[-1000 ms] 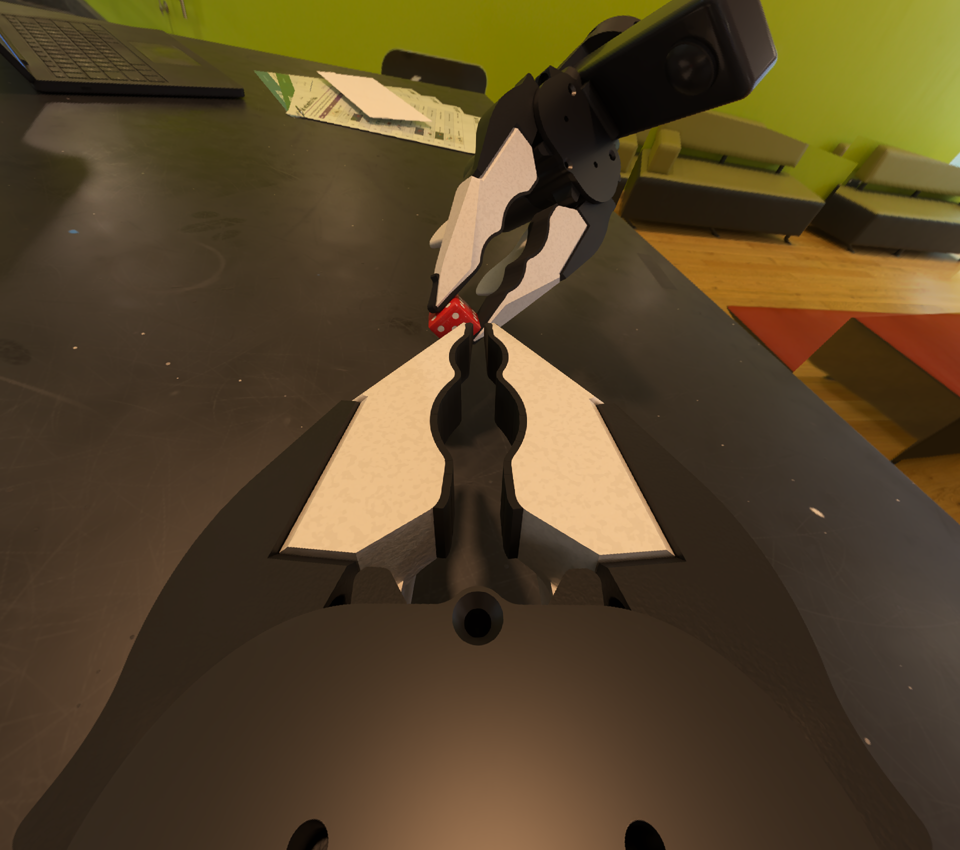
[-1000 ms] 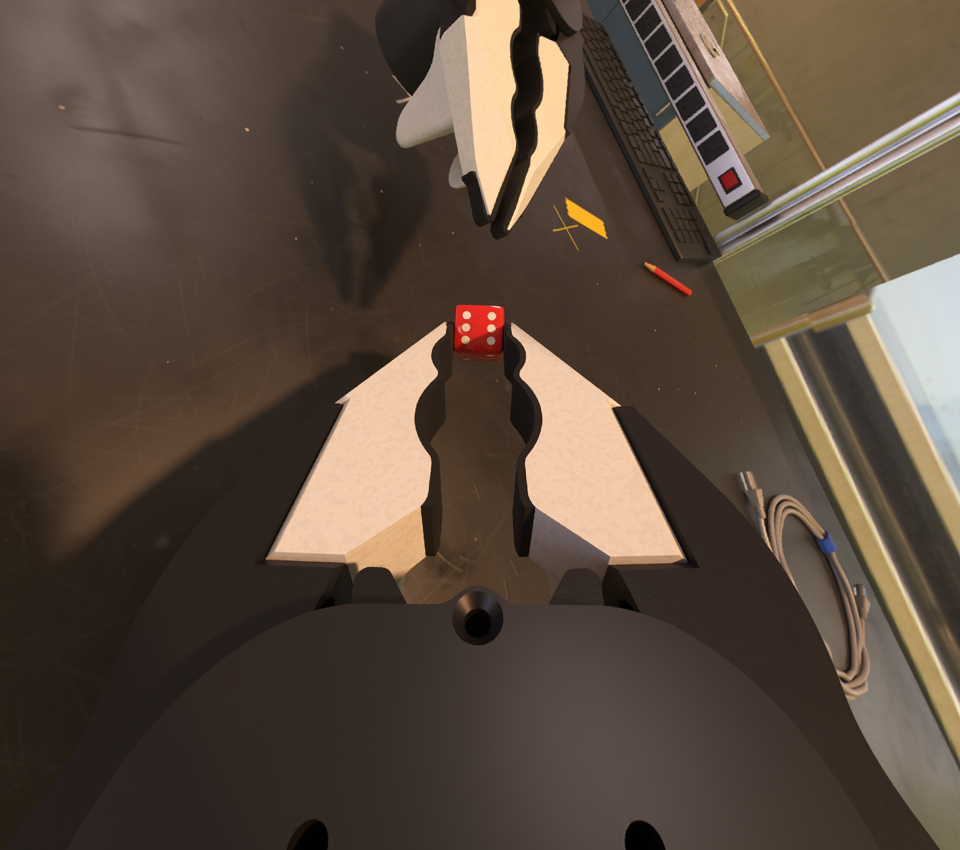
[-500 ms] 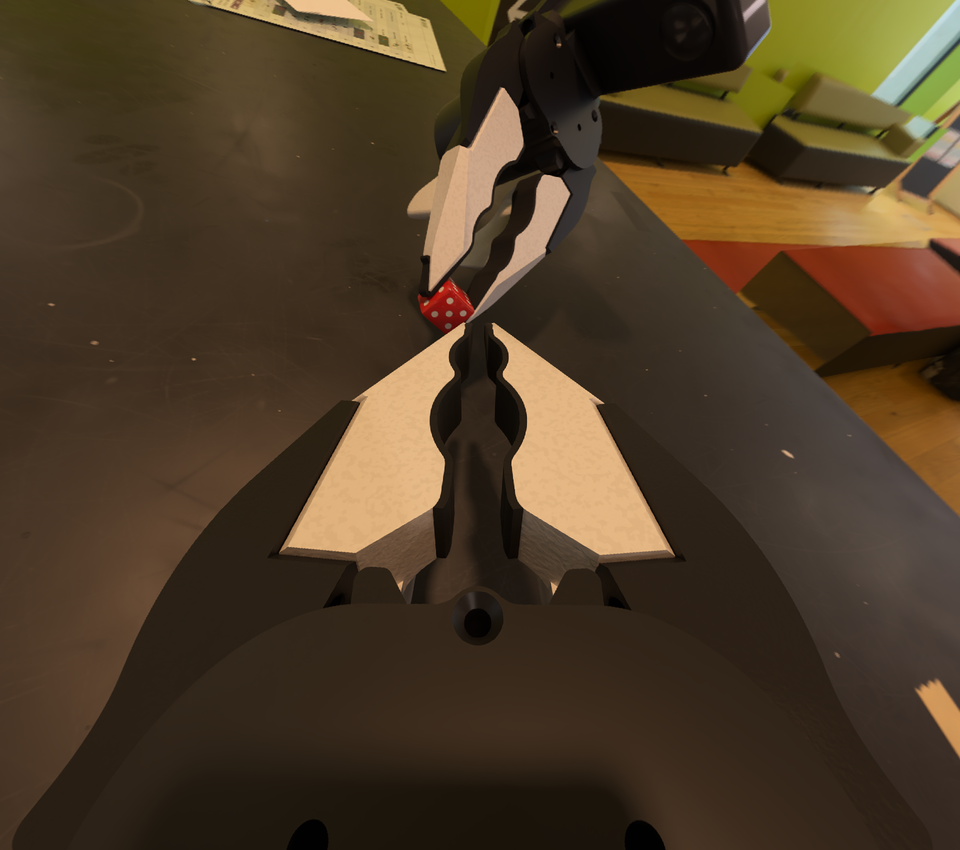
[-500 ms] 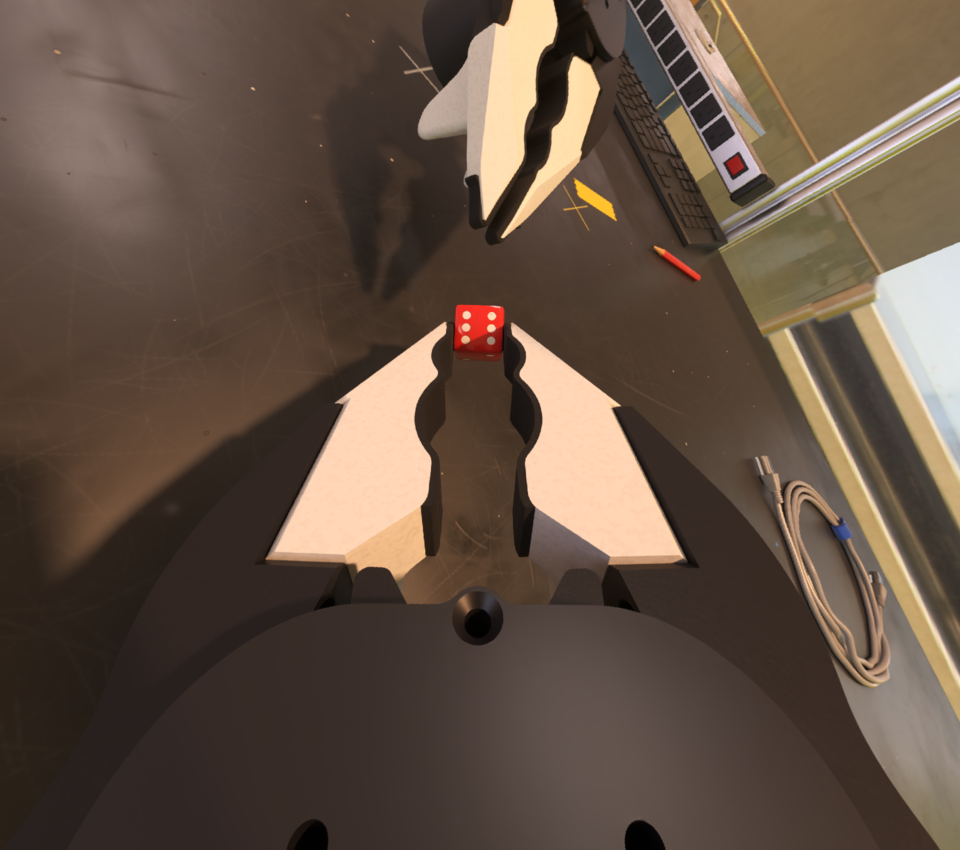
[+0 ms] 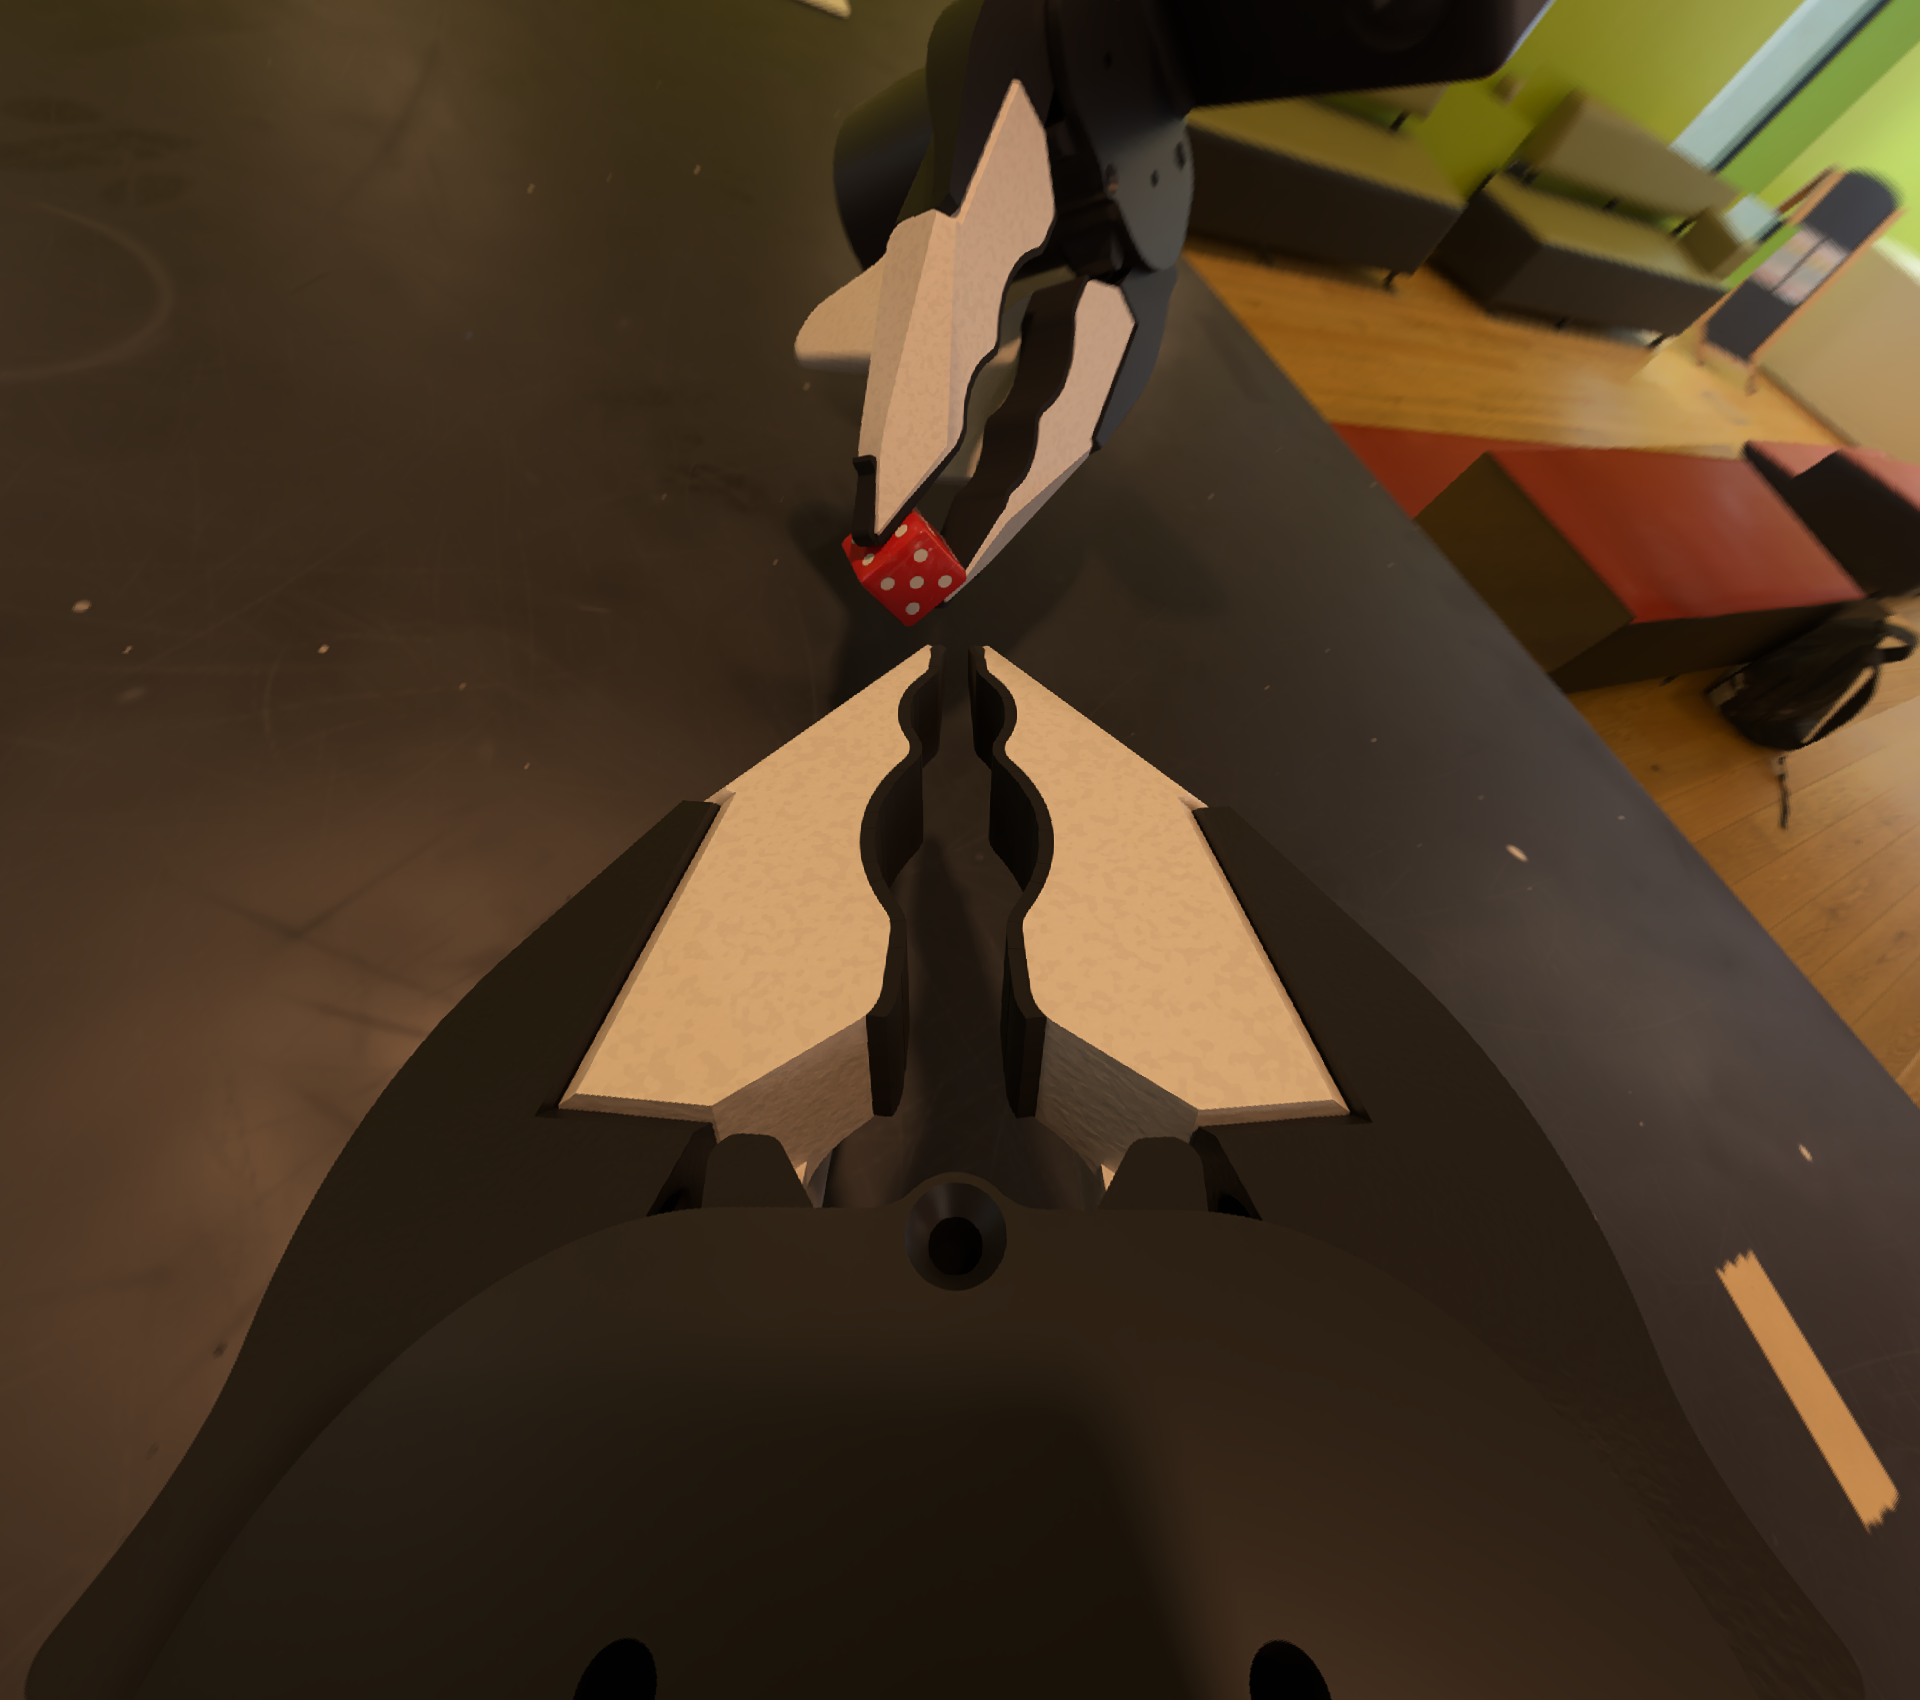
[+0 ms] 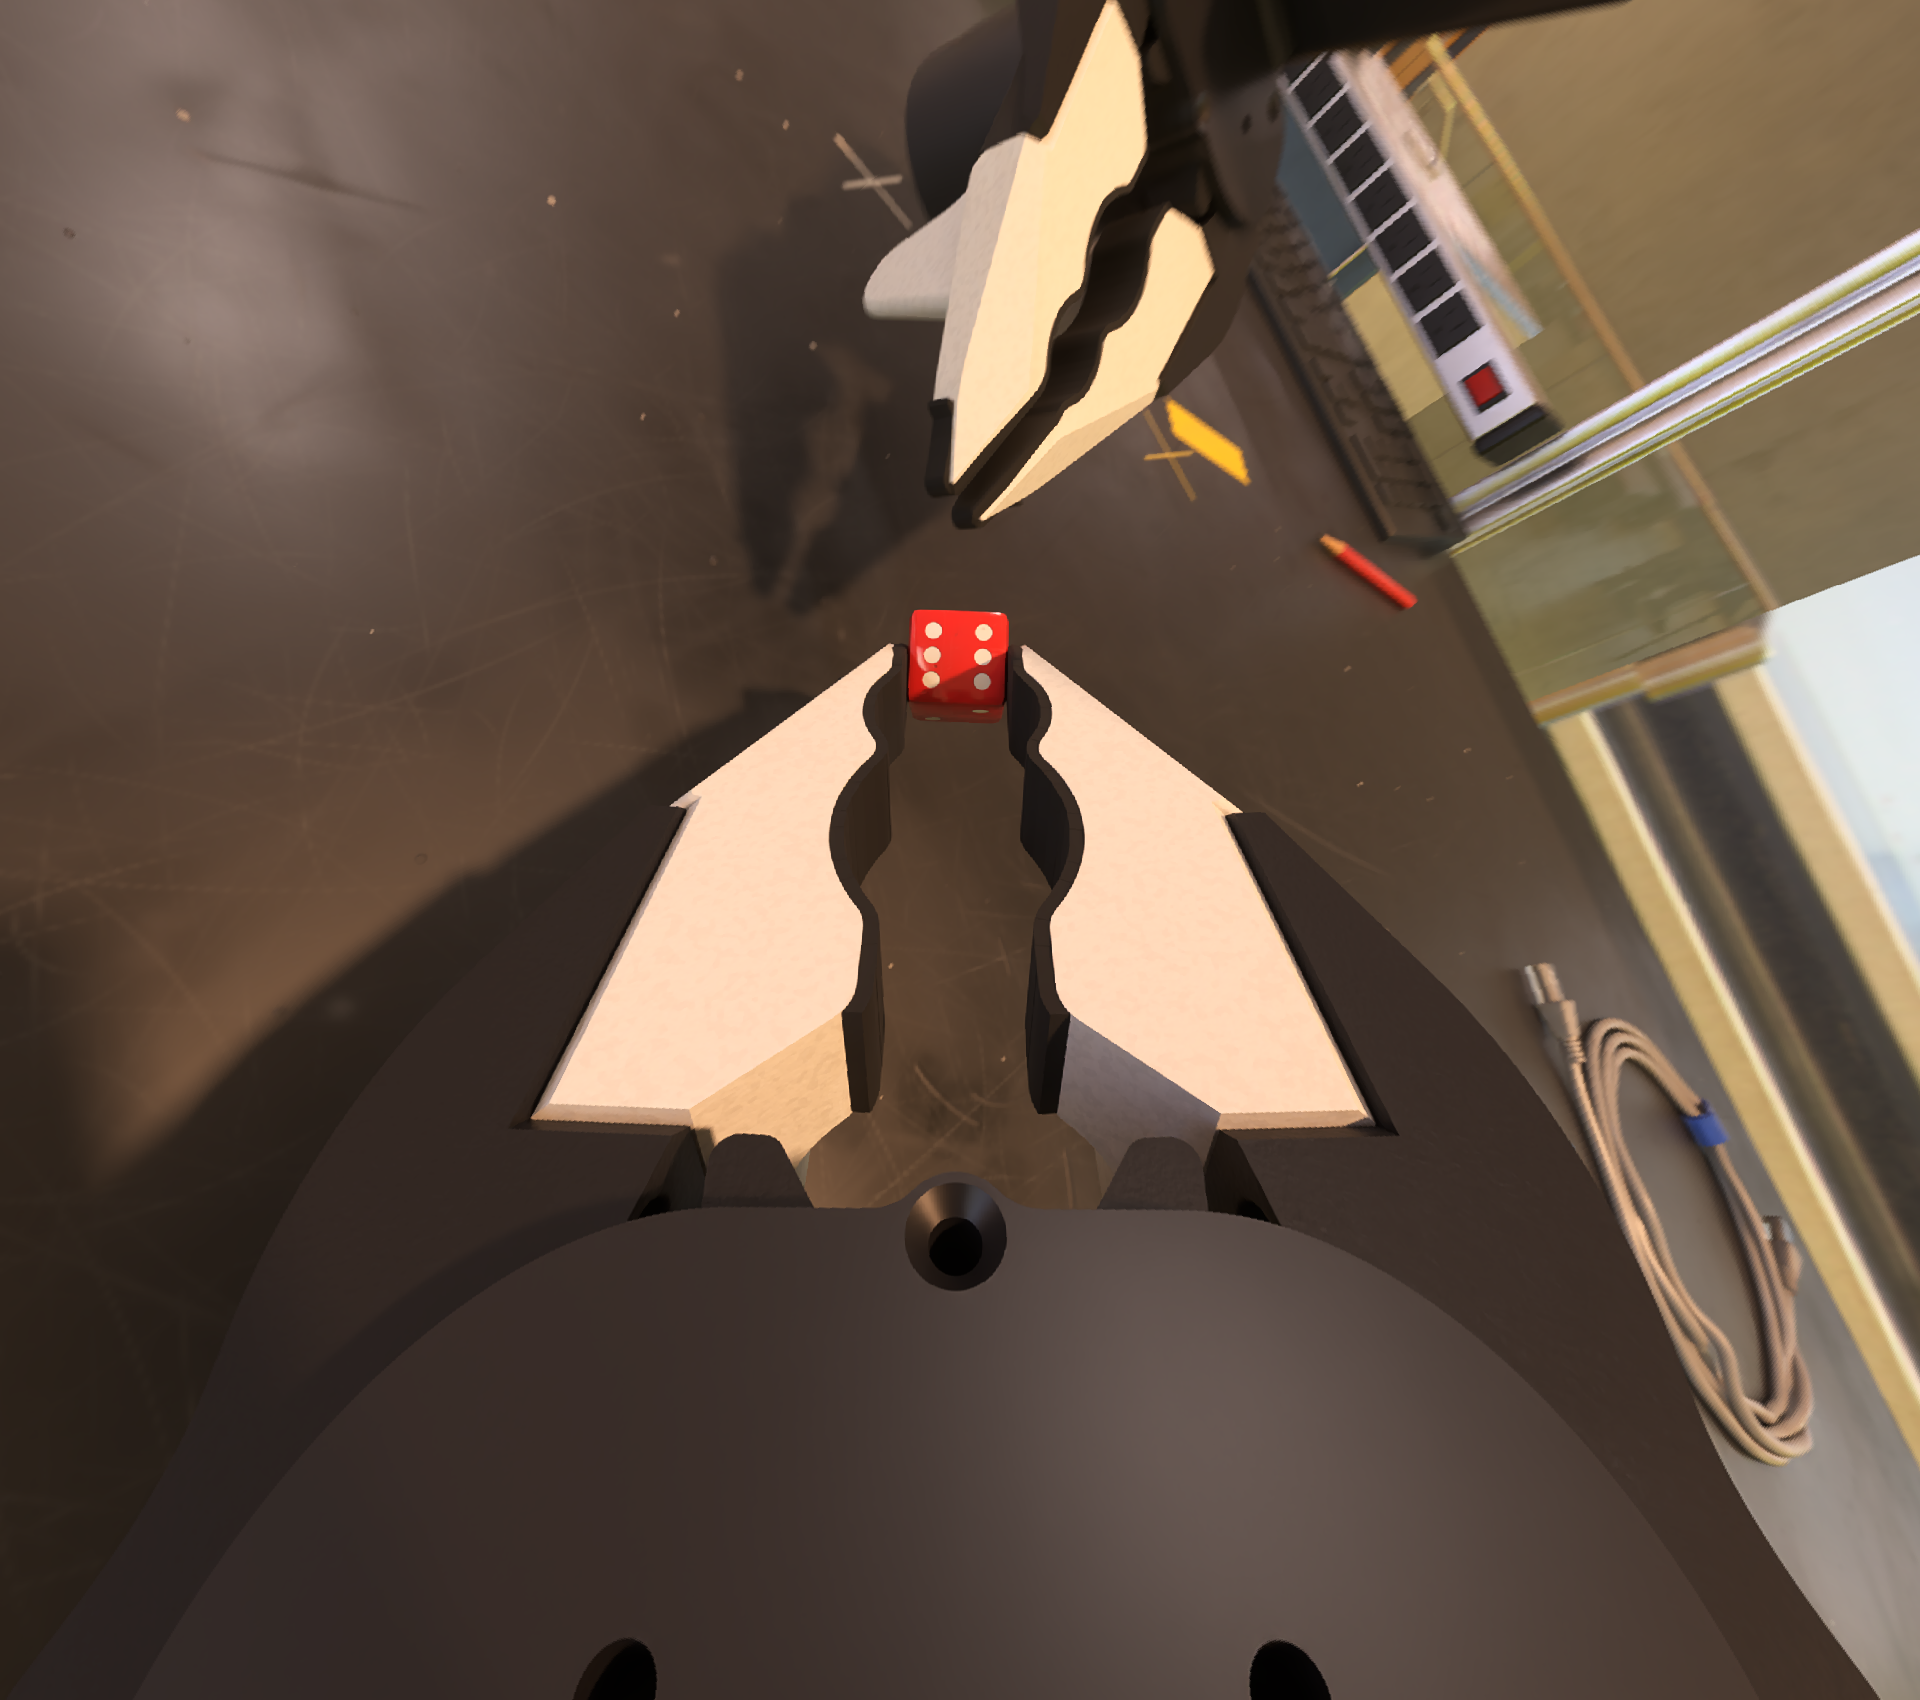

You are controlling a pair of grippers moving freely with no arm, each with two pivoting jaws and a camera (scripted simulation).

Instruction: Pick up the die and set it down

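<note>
gripping the red die (image 6: pixel 957 658), right claw (image 6: pixel 957 663) hides its sides; left claw (image 5: pixel 954 658) clenched.

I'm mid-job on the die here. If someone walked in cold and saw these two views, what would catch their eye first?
The red die, pinched between the tips of the right gripper just above the dark table. Next, the left gripper, shut and empty, pointing at the die from close by. Then the clutter at the table's far edge: a red pencil, a power strip and a coiled cable.
</note>
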